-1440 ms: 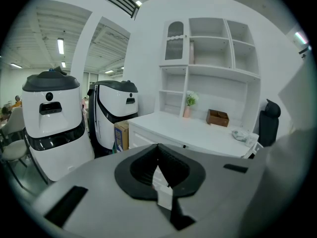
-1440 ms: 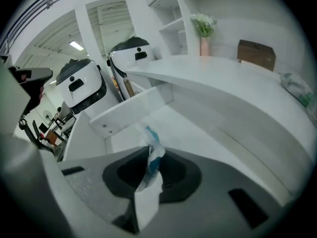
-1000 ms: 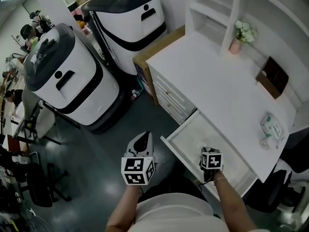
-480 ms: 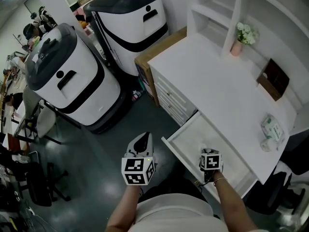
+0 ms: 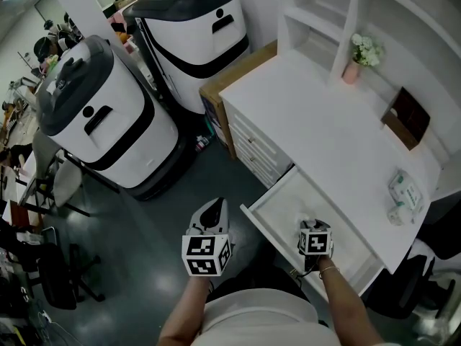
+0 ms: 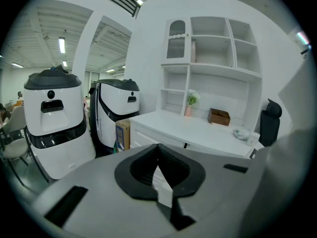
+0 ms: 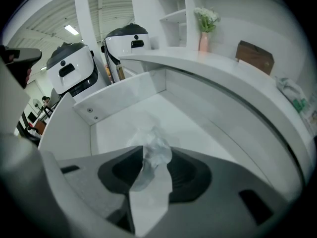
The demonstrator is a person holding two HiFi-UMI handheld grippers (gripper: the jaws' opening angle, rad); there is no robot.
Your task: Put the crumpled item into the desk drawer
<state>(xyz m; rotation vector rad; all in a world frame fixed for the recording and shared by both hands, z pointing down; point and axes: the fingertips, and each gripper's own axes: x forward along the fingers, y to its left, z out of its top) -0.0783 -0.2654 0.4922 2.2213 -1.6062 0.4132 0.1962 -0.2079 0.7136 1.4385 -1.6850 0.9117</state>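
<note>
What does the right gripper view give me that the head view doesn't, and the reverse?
Right gripper view only: the crumpled item sitting between its opening fingers, over the drawer's inside. Head view only: the left gripper, outside the drawer, and two white machines. Both: the open drawer, desk, flower vase, brown box.

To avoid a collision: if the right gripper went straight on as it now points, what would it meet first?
The right gripper, jaws opening, would first meet the crumpled item between them, then probably the drawer floor.
</note>
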